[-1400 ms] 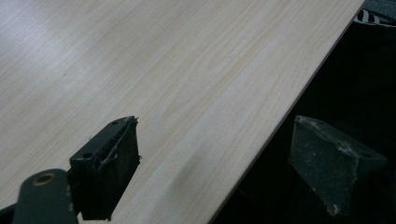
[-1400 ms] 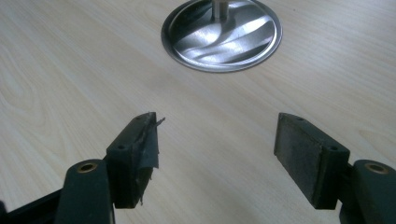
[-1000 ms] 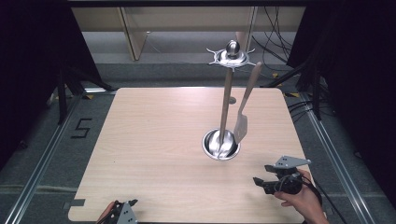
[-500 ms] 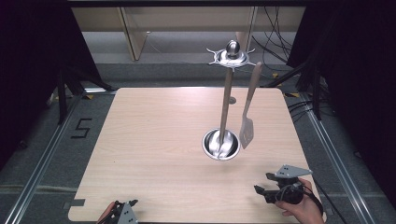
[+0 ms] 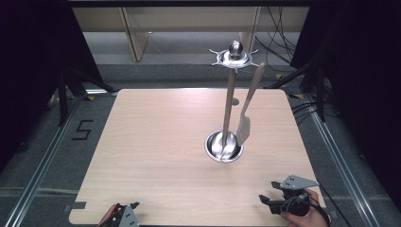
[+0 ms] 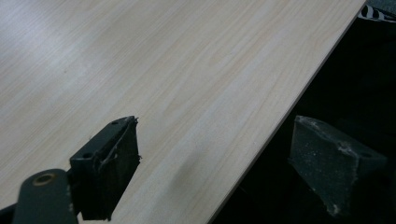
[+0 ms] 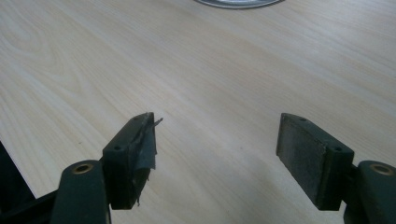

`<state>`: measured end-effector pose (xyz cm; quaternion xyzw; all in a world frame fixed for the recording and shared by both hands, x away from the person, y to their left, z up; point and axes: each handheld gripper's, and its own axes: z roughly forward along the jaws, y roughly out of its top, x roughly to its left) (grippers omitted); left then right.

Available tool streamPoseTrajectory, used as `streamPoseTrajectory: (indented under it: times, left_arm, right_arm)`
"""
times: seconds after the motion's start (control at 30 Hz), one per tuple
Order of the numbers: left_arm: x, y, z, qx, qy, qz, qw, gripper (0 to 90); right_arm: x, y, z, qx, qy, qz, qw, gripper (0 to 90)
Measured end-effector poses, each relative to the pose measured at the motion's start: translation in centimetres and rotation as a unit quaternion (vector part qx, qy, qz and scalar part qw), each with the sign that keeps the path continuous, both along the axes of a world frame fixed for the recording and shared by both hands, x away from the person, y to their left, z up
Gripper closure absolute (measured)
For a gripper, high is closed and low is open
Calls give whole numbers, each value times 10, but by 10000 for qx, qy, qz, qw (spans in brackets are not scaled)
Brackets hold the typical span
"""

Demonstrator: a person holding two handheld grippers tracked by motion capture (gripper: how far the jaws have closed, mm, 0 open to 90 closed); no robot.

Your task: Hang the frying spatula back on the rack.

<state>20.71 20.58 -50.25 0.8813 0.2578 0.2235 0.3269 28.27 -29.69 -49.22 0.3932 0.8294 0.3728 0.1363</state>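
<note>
I hold my right hand-held gripper low over the near right corner of the pale wooden table, its jaws spread wide with nothing between them. In the right gripper view its two black foam-faced pads frame bare wood, and the rim of the round steel base peeks in at the top edge. My left hand-held gripper sits at the near left edge of the table, also wide open and empty; in the left gripper view one pad is over the wood and the other hangs past the table's edge.

The thing this work turns on is the wooden-handled metal spatula. It hangs from a hook of the steel utensil stand, just right of the upright post, with its blade low beside the shiny bowl-shaped base near the middle of the table. It looks slightly tilted, its blade nearer the post than its handle top is.

I judge the hanging step to be done: the spatula is on its hook and both hand-held grippers are well apart from the stand. The next move calls for little. I would keep both hands off the rack, and check that the spatula settles rather than slips from the hook.
</note>
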Motion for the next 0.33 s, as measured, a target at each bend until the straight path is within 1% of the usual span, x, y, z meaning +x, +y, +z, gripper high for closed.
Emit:
streamPoseTrajectory:
  times: [0.03, 0.07, 0.13, 0.17, 0.2, 0.23, 0.27, 0.3, 0.33]
  left_arm:
    - [0, 0, 0, 17, -14, 6, 10000, 150]
    - [0, 0, 0, 27, -18, -3, 10000, 150]
    - [0, 0, 0, 5, -15, 5, 10000, 150]
    - [0, 0, -1, -4, -33, 8, 10000, 150]
    - [0, 0, -1, 0, -33, 10, 10000, 150]
    - [0, 0, -1, 2, -30, 8, 10000, 150]
    - [1, 0, -1, 19, -30, 1, 10000, 150]
    - [1, 0, -1, 6, -27, -33, 10000, 150]
    - [1, 0, -1, 5, -19, -25, 10000, 150]
  right_arm:
    - [0, 0, -1, -11, -70, -30, 10000, 295]
    - [-2, -1, -1, -5, -10, -79, 10000, 294]
    - [-2, -1, -1, -5, 15, -107, 9999, 295]
    - [-1, -2, -2, -24, -27, -78, 10000, 295]
    - [0, -2, -3, 7, -33, -3, 10000, 294]
    - [-1, -2, -3, -24, -41, -64, 10000, 295]
    - [-1, -2, -3, -33, -45, -65, 10000, 294]
    - [-2, -2, -3, -27, 0, -97, 9999, 295]
    - [-3, -1, -3, 41, 123, -145, 9998, 295]
